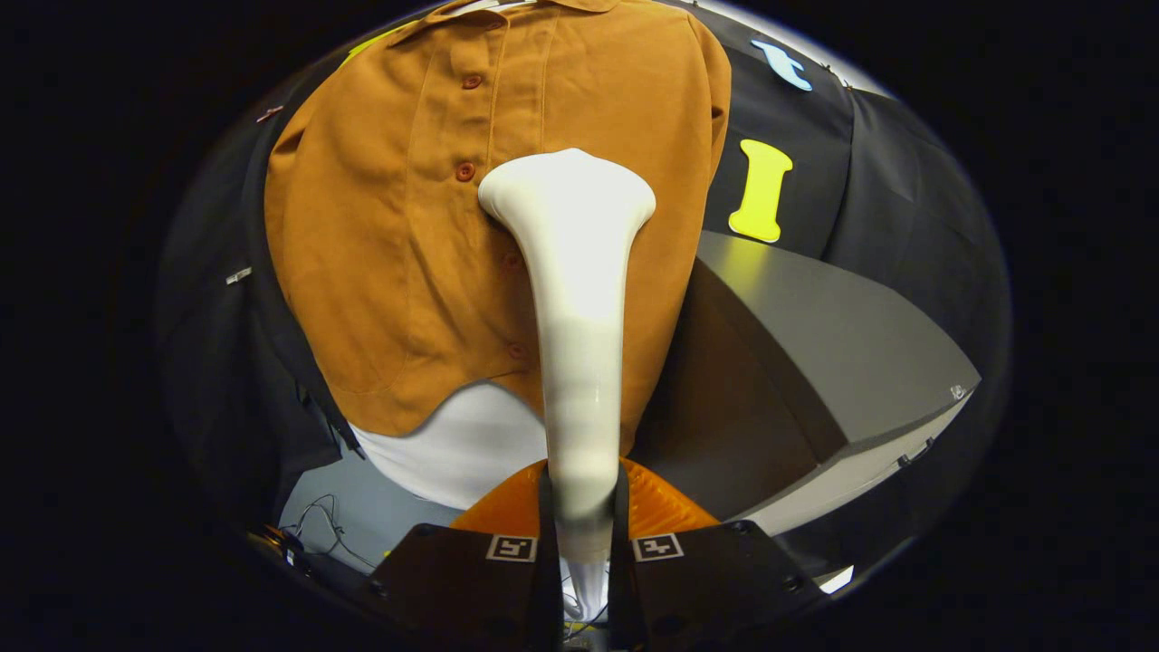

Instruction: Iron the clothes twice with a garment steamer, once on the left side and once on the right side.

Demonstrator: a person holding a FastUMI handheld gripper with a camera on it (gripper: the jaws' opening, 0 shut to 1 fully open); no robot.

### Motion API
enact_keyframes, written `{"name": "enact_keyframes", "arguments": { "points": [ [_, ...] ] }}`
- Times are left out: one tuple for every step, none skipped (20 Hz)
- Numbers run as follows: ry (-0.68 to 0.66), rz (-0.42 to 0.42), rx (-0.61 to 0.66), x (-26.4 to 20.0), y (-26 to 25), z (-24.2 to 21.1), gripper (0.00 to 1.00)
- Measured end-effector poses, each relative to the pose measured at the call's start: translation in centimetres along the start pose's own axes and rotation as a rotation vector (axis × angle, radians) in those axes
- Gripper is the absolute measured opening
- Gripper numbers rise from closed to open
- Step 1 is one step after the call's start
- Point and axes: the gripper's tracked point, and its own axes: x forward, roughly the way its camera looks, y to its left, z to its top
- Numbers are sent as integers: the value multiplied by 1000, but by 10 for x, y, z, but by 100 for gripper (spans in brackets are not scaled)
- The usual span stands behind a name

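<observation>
From the view along the fingers, your tongs (580, 525) are closed on the white garment steamer (577, 299), both fingers pressing its slim handle from either side so the flared head points straight ahead. That head sits against the brown shirt (380, 235), just right of the button placket, about mid-height on the front. The shirt hangs flat before the booth wall, over a white underlayer (462, 448) showing below its hem, which gives you a surface to press against. A grey worktop (833, 353) stands to the right, apart from the shirt. Judging by the head's position, you seem to be working the right panel; keep the head flush on the cloth.
</observation>
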Motion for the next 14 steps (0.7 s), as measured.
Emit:
{"name": "enact_keyframes", "arguments": {
  "points": [
    [12,5,-1,-4,2,-8,23],
    [18,9,2,-8,5,-16,23],
    [21,12,7,-11,5,-20,23],
    [18,15,15,-16,5,-22,23],
    [10,17,20,-21,5,-24,23],
    [0,20,23,-27,5,-23,23],
    [-9,28,23,-35,6,-23,23],
    [-20,37,26,-44,7,-21,23],
    [-36,45,29,-53,7,-18,23],
    [-55,48,35,-63,5,-12,23],
    [-78,47,43,-73,2,-6,23],
    [-102,43,52,-83,-2,1,23],
    [-129,39,63,-94,-7,10,23],
    [-159,34,73,-106,-11,19,23]
  ]
}}
